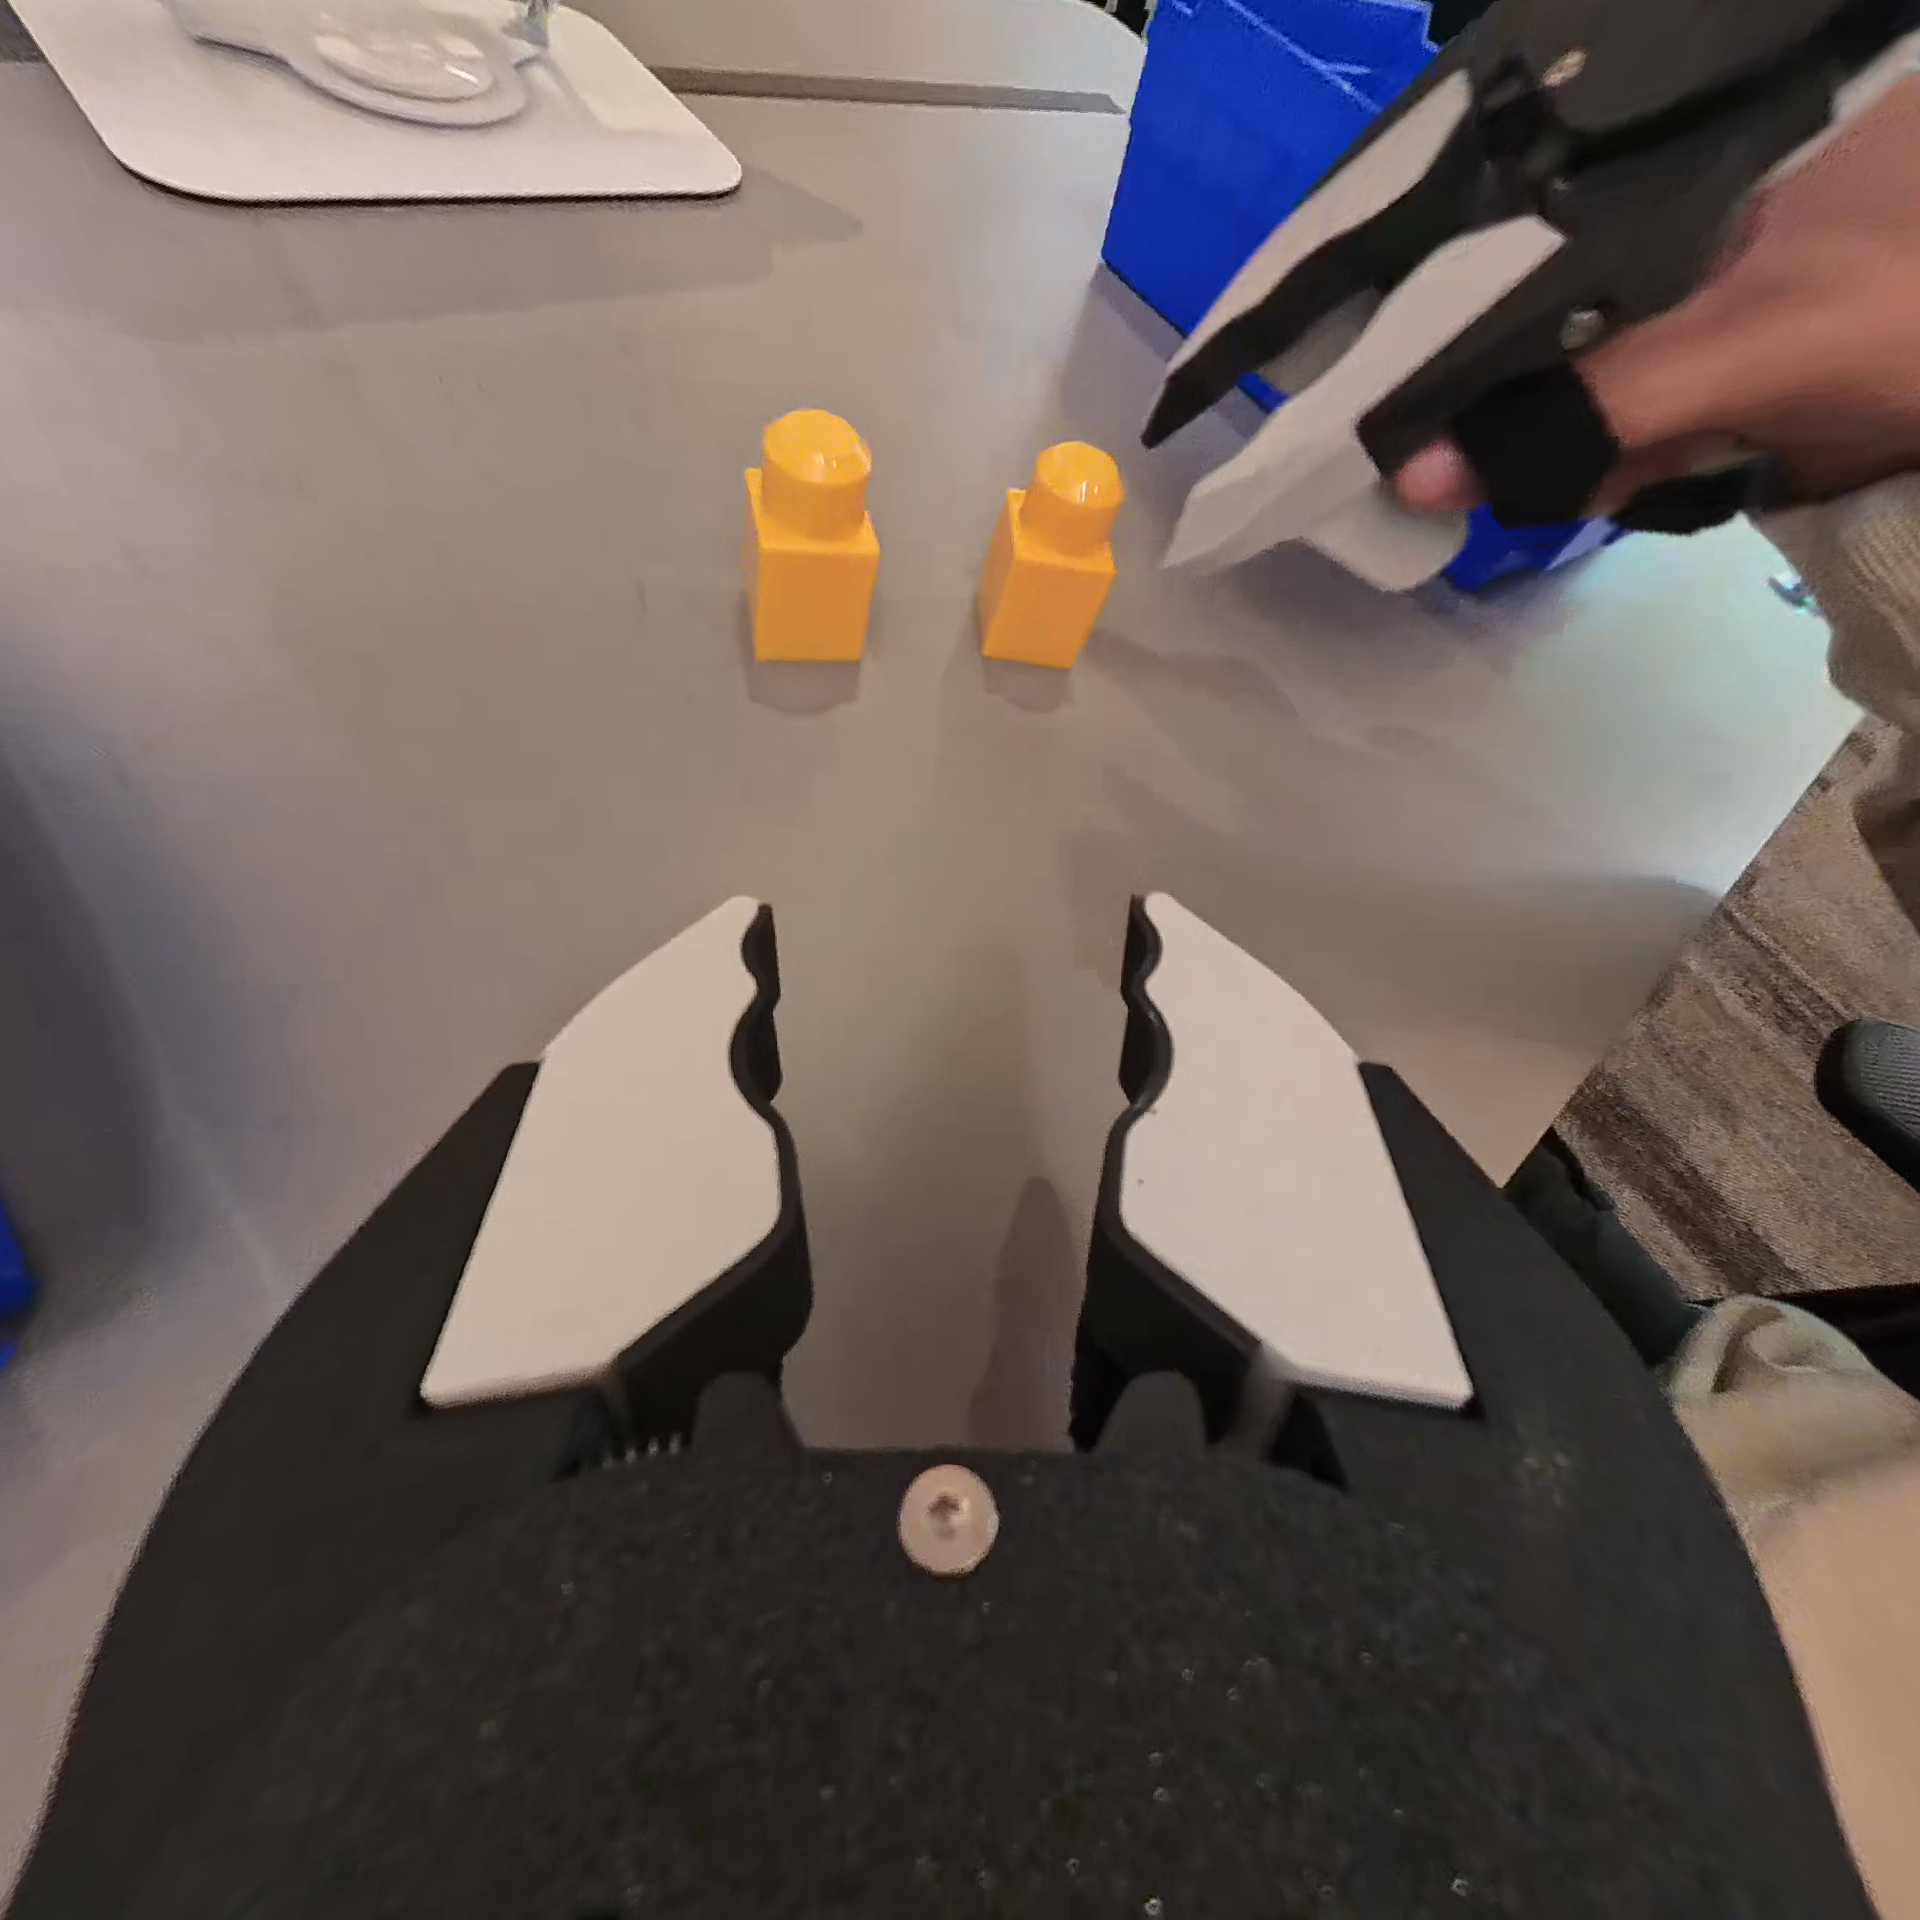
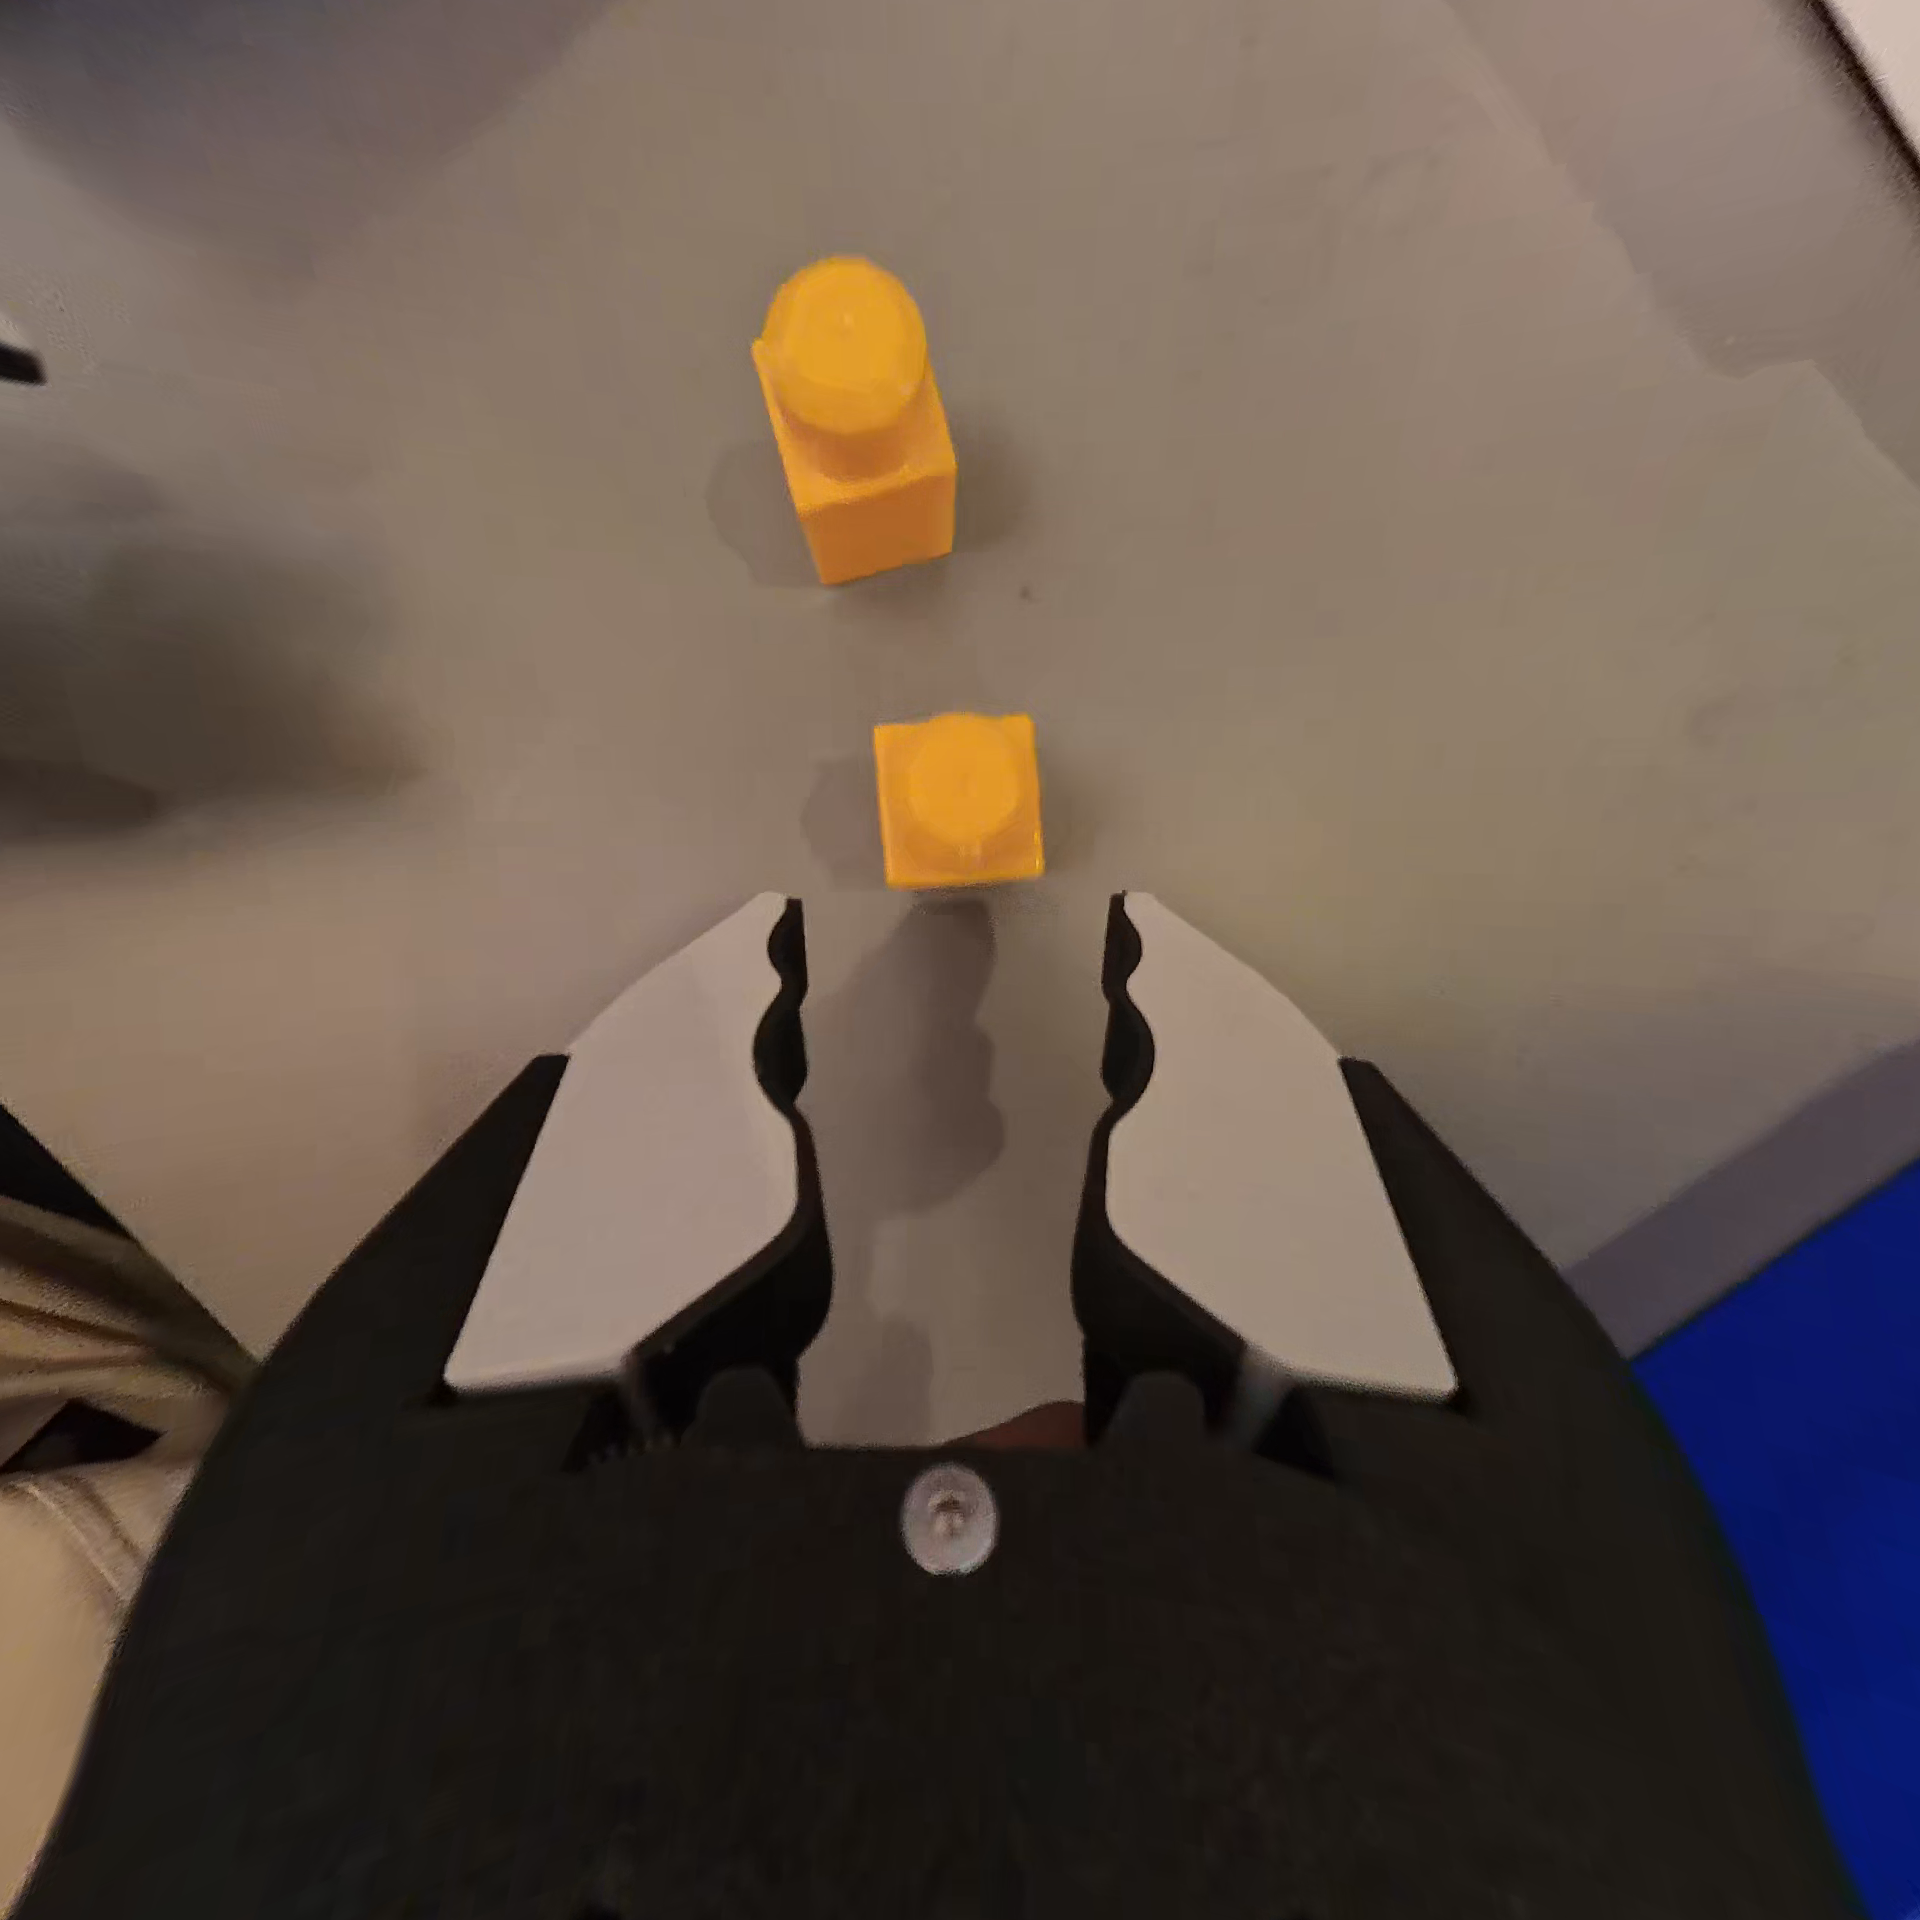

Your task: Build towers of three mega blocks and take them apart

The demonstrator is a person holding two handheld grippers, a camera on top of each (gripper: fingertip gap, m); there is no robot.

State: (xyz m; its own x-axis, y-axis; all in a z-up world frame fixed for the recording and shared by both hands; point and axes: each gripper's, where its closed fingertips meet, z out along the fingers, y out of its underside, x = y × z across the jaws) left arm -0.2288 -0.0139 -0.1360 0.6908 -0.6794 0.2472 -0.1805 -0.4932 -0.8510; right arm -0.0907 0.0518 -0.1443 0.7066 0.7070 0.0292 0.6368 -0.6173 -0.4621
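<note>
Two orange mega blocks stand upright and apart on the grey table point(image 1: 416, 623). In the left wrist view one block point(image 1: 810, 540) is left of the other point(image 1: 1049, 561). My left gripper point(image 1: 951, 909) is open and empty, well short of them. My right gripper point(image 1: 1164, 499) shows at the upper right, open, its tips just right of the right-hand block. In the right wrist view the near block point(image 2: 958, 800) sits just ahead of my open right gripper point(image 2: 956, 904), outside the fingertips and untouched. The far block point(image 2: 857, 416) stands beyond it.
A blue bin point(image 1: 1247, 156) stands at the back right of the table and shows at the lower right of the right wrist view point(image 2: 1808, 1455). A white mat point(image 1: 416, 135) with a clear plastic thing point(image 1: 374, 52) lies at the back left. The table's edge and carpet point(image 1: 1745, 1039) are to the right.
</note>
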